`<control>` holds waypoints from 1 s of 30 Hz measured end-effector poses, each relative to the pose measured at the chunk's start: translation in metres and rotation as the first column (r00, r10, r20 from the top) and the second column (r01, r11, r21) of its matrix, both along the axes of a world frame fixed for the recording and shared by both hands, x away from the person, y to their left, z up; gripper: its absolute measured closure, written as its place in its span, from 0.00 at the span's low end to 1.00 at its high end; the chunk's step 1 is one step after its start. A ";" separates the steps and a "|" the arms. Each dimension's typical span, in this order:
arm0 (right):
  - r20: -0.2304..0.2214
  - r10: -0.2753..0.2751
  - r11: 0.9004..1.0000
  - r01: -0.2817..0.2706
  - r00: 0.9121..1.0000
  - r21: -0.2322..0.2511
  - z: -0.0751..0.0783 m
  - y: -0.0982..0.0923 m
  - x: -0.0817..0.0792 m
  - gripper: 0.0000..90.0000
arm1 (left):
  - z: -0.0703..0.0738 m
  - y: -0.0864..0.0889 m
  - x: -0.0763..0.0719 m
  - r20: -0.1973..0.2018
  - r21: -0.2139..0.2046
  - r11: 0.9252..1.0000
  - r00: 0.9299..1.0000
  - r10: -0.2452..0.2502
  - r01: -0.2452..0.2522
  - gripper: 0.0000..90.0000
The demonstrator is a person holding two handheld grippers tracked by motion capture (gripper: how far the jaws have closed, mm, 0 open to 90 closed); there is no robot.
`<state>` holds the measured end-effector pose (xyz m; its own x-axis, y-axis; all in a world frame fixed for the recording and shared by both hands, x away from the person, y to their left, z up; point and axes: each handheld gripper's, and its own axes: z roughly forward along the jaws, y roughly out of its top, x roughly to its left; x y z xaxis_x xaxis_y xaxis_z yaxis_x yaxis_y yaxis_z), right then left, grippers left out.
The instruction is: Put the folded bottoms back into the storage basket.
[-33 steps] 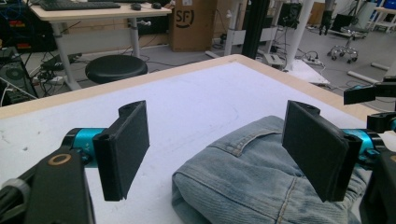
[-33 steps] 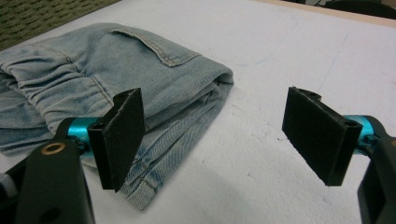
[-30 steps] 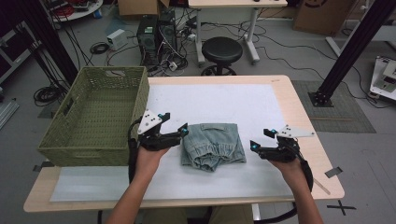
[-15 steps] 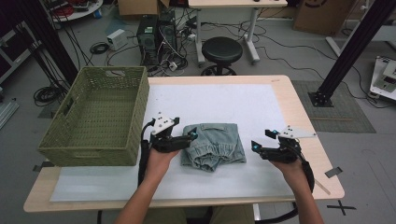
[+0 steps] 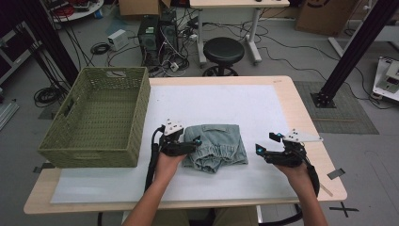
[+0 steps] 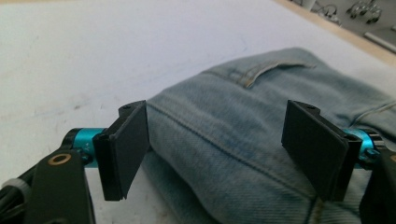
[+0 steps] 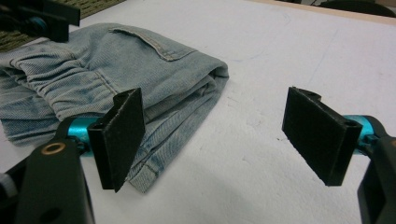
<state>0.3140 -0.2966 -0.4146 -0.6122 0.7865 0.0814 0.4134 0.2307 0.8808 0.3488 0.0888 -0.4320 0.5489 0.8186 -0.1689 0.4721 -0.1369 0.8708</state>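
A folded pair of light blue jeans [image 5: 215, 147] lies on the white sheet in the middle of the table. My left gripper [image 5: 195, 142] is at the jeans' left edge, low over the cloth. In the left gripper view its jaws stand open [image 6: 219, 154] on either side of the folded denim [image 6: 243, 135], apart from it. To the right of the jeans my right gripper [image 5: 258, 149] is open, a short way off the cloth. In the right gripper view [image 7: 212, 140] the jeans' folded edge [image 7: 154, 79] lies ahead and to the left, with bare sheet between the jaws.
A green woven basket [image 5: 99, 120] stands at the table's left, close to my left arm. The white sheet [image 5: 226, 101] covers most of the wooden table [image 5: 301, 103]. A stool [image 5: 223, 49], cables and equipment stand on the floor beyond the far edge.
My left gripper has moved right and down, from beside the basket to the jeans' left edge. The right gripper and the jeans have kept still.
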 end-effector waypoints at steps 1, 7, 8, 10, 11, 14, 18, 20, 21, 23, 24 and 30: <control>-0.001 0.001 1.000 -0.001 1.000 0.002 0.000 0.000 0.000 0.24 | -0.002 0.000 0.000 -0.007 0.002 1.000 1.000 -0.002 0.002 0.26; -0.002 0.006 1.000 -0.006 1.000 -0.004 -0.001 0.002 0.001 0.24 | -0.009 0.000 -0.001 -0.053 0.027 1.000 0.999 0.011 -0.009 0.26; -0.006 0.007 1.000 -0.007 1.000 -0.004 -0.001 0.003 0.001 0.24 | -0.009 0.000 -0.001 -0.063 0.025 1.000 0.998 0.012 -0.011 0.26; -0.006 0.012 1.000 -0.012 1.000 -0.011 -0.002 0.004 0.002 0.24 | -0.009 0.001 -0.001 -0.075 0.027 1.000 0.997 0.016 -0.014 0.26; -0.007 0.014 1.000 -0.014 1.000 -0.013 -0.002 0.005 0.003 0.24 | -0.010 0.002 -0.001 -0.084 0.027 1.000 0.996 0.012 -0.010 0.26; -0.010 0.016 1.000 -0.016 1.000 -0.010 -0.002 0.006 0.003 0.24 | -0.013 0.001 0.001 -0.114 0.026 1.000 0.993 0.014 -0.012 0.26; -0.005 0.016 1.000 -0.016 1.000 -0.009 -0.001 0.007 0.003 0.24 | -0.016 -0.002 0.003 -0.159 0.017 1.000 0.987 0.017 -0.015 0.26; -0.006 0.016 1.000 -0.016 1.000 -0.010 -0.001 0.007 0.003 0.24 | -0.018 -0.004 0.004 -0.177 0.005 1.000 0.984 0.008 -0.007 0.26; -0.008 0.016 1.000 -0.016 1.000 -0.009 -0.001 0.007 0.003 0.24 | -0.019 -0.005 0.005 -0.187 -0.003 1.000 0.982 0.001 -0.001 0.26; -0.006 0.018 1.000 -0.018 1.000 -0.010 -0.001 0.008 0.003 0.24 | -0.021 -0.005 0.006 -0.203 -0.010 1.000 0.979 -0.010 0.008 0.27; -0.007 0.018 1.000 -0.018 1.000 -0.010 -0.001 0.008 0.004 0.24 | -0.021 -0.005 0.007 -0.204 -0.010 1.000 0.979 -0.014 0.012 0.27; -0.015 0.015 1.000 -0.015 1.000 -0.010 -0.001 0.009 0.005 0.24 | -0.022 -0.008 0.006 -0.193 -0.017 0.999 0.980 -0.044 0.042 0.39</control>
<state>0.3188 -0.2881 -0.4158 -0.6226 0.7782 0.0828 0.4231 0.2457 0.8721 0.3553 0.0809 -0.4539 0.5395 0.7920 -0.2857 0.6255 -0.1498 0.7657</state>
